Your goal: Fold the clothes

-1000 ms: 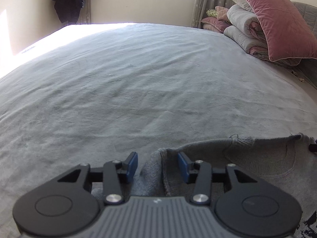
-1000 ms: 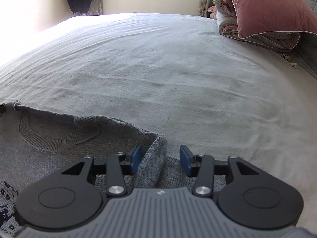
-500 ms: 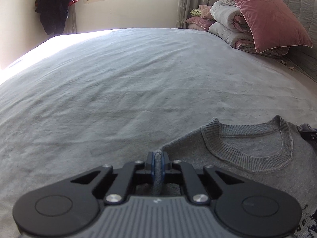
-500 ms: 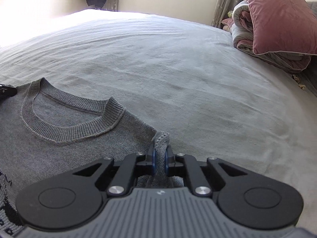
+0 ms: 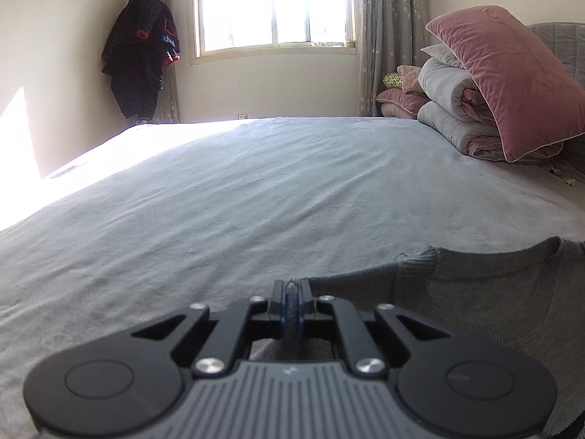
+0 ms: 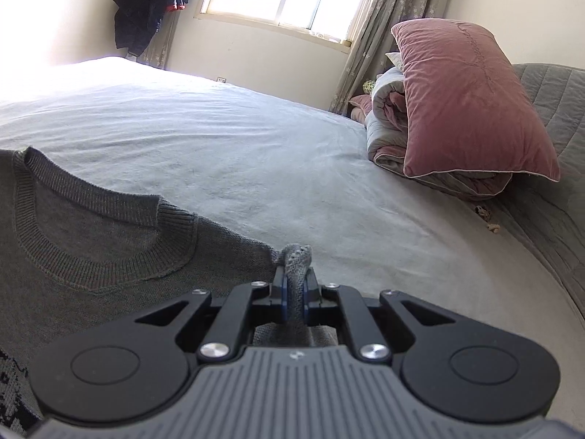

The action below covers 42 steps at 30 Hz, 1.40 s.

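Note:
A grey knitted sweater with a ribbed round collar is held up between both grippers above the bed. My left gripper is shut on one shoulder edge of the sweater, with the collar to its right. My right gripper is shut on the other shoulder edge of the sweater, a bunch of knit sticking up between its pads. The collar lies to its left. A dark pattern shows at the bottom left of the right wrist view. The lower part of the sweater is hidden.
A wide grey bed sheet stretches ahead. Folded quilts with a pink pillow on top are stacked at the right. A grey padded headboard is behind them. A dark coat hangs by the window.
Both grippers went from open around the shoulder edges to shut on them, then rose and tilted up, lifting the sweater's top edge off the bed.

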### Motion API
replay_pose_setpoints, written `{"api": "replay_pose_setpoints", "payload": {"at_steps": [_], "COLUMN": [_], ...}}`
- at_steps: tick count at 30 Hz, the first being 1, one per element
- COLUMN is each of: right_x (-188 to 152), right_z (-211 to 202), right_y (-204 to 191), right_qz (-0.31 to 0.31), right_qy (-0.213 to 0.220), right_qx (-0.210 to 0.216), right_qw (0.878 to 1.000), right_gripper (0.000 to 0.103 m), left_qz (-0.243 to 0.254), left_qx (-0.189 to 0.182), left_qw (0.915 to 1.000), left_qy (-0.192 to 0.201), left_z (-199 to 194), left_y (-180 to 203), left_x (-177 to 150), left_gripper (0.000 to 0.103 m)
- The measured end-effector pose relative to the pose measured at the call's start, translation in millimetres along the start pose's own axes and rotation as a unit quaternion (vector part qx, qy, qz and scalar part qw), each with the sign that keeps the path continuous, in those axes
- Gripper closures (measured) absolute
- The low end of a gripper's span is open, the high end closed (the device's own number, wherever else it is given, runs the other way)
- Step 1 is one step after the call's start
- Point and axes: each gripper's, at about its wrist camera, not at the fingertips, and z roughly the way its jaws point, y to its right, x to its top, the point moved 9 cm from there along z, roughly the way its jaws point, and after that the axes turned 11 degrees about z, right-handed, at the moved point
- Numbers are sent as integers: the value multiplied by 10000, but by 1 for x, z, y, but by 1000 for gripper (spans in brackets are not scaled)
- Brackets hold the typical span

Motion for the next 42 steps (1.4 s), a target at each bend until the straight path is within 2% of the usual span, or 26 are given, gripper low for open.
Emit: {"api": "replay_pose_setpoints", "payload": {"at_steps": [8,16,20,25,27,28,29,31,36,39,42], "right_x": [22,0,-12,-10,-10,-10,-9,-9,-6,-11,-20], "right_z": [52,104,120,125,117,112,108,99,76,53,27], "right_y": [-8,-29,-33,-33,-32,-31,-30,-28,-23,-14,-8], "right_qz": [86,-35,-55,32,137,194,252,367,653,983,1242], "right_qy": [47,-268,-422,-488,-556,-593,-630,-703,-885,-1031,-1203], "right_qx": [-130,-104,-75,-16,62,104,147,232,445,585,708], "right_qw": [9999,9996,9991,9988,9983,9980,9976,9966,9929,9881,9824], "right_gripper": [95,95,94,91,88,86,83,81,80,66,64], "left_qz": [165,185,340,225,214,137,48,-162,-155,-269,-289], "left_qx": [333,417,512,455,501,468,423,285,202,43,-156], "left_qw": [9993,9978,9966,9971,9969,9971,9973,9975,9962,9952,9940], "left_qy": [-65,-474,-553,-559,-574,-588,-602,-632,-830,-942,-1048], "left_z": [55,121,136,135,131,128,124,115,79,52,25], "left_y": [-2,-1,7,3,2,2,2,1,8,13,21], "left_x": [24,-1,-12,-11,-10,-9,-9,-8,-16,-21,-27], "left_gripper": [97,97,96,95,91,84,70,58,58,57,53]}}
